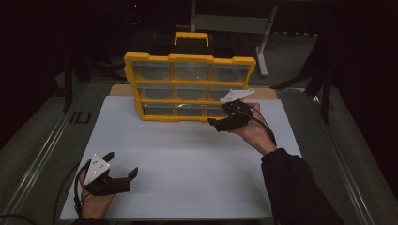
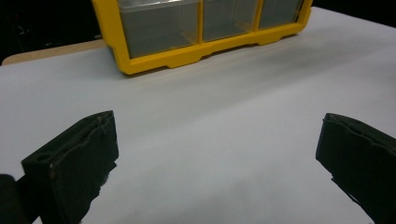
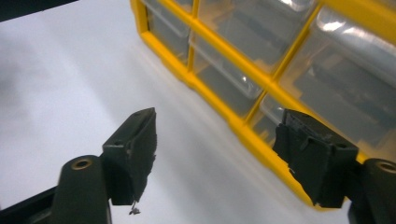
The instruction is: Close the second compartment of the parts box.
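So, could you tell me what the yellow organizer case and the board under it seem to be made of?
The organizer case looks like moulded yellow plastic with a smooth, slightly glossy frame; its drawer fronts are see-through and glinting, probably clear plastic. The white board looks matte and flat, perhaps laminate or card; hard to tell.

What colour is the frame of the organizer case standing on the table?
Yellow, around clear drawers; the organizer case shows best in the high view.

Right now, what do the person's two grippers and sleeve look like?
Both the left gripper and the right gripper are black with two blocky jaws, a pale grey three-cornered plate on top and a thin black cable trailing back. A dark long sleeve covers the right forearm.
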`<act>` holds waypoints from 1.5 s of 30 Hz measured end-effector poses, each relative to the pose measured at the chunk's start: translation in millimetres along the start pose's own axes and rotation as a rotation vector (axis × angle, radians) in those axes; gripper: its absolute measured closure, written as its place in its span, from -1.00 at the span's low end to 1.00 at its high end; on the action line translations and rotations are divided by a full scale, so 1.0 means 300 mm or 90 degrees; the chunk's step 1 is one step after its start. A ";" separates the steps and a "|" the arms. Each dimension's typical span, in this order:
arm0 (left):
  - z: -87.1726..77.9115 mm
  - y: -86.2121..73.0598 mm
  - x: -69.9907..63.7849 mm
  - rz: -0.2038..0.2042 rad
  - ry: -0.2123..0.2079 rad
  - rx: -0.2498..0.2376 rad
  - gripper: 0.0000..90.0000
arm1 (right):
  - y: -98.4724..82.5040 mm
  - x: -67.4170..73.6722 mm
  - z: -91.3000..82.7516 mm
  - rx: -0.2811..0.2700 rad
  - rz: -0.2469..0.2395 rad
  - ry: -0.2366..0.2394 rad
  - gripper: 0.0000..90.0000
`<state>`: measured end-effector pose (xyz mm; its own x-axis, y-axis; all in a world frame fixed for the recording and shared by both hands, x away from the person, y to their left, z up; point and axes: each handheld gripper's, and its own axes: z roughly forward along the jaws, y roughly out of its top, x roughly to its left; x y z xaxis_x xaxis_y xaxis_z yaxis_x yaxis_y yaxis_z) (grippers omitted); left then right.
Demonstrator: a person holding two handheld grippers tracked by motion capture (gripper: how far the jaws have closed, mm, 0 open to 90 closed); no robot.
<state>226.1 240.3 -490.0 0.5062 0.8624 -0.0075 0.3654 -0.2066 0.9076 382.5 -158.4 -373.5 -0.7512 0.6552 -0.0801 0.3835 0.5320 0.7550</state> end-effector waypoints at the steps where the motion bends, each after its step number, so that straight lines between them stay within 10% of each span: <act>1: 0.001 0.000 -0.001 0.000 0.000 -0.001 -1.00 | -0.017 0.004 -0.005 -0.003 0.004 -0.001 -0.43; 20: 0.000 -0.001 -0.001 -0.002 -0.004 -0.003 -1.00 | -0.297 0.024 -0.044 -0.008 0.019 -0.015 -0.60; 33: -0.006 -0.005 0.012 -0.009 0.002 -0.004 -1.00 | -0.545 0.025 -0.123 -0.093 0.085 -0.025 -0.63; 45: -0.001 -0.004 0.022 -0.007 -0.003 -0.006 -1.00 | -0.677 0.040 -0.151 -0.137 0.063 -0.055 -0.71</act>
<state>228.6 246.3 -491.0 0.5057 0.8625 -0.0188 0.3630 -0.1929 0.9116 271.4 -282.8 -498.3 -0.6635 0.7467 -0.0470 0.3226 0.3422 0.8825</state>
